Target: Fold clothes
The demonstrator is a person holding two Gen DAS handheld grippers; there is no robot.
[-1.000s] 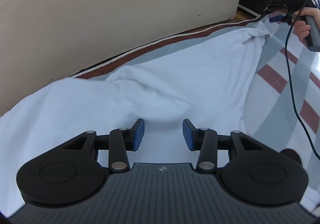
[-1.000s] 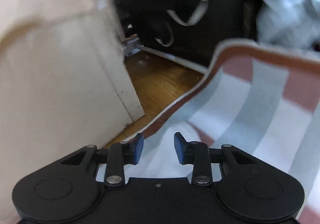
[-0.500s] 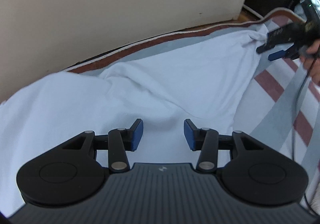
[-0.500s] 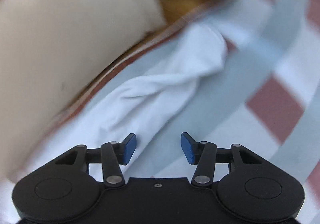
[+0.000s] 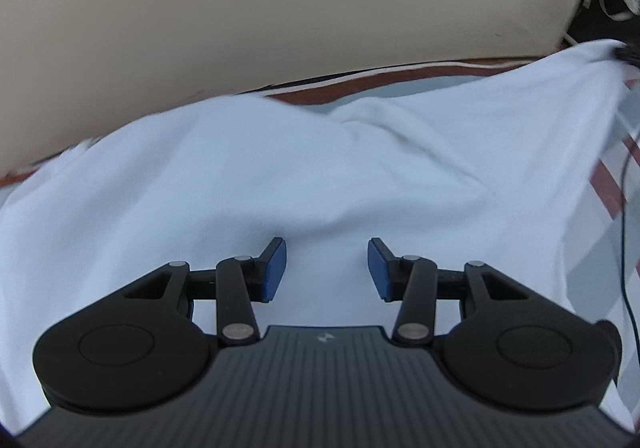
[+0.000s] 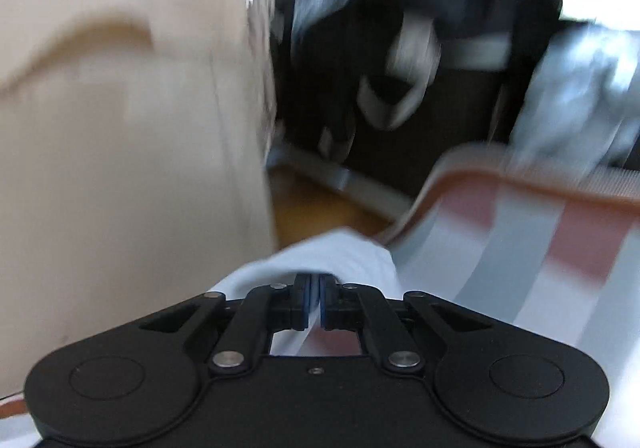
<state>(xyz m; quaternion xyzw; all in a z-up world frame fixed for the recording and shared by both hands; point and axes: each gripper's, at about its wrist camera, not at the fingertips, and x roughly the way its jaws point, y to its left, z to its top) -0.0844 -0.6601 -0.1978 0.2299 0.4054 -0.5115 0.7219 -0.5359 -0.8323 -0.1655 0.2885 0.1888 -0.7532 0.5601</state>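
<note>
Striped blanket [image 5: 612, 184], rust, grey and white bands, spread as the work surface; a rust border runs along its far edge below a beige upholstered panel [image 5: 280, 8] that fills the upper half of my left view.

White garment [image 5: 320, 168]: lies spread on the blanket, long axis running left to right across my left view, from the lower left edge up to a raised corner at the upper right. A soft ridge crosses it near the middle; the far hem sits close to the blanket's rust border.

My left tongs [image 5: 327, 268]: low centre of frame, blue pads wide apart, nothing between them, poised just over the garment's near part, pointing toward the beige panel.

My right tongs [image 6: 315, 302]: lower centre of the right view, pads pressed together on a fold of the white garment, which bunches just ahead of the tips. They point toward the blanket's corner and a strip of wooden floor [image 6: 316, 212].

Surroundings: black cable [image 5: 624, 232] trailing down the right edge of my left view; dark clutter [image 6: 400, 68], blurred, in the upper half of my right view, contents not legible.
</note>
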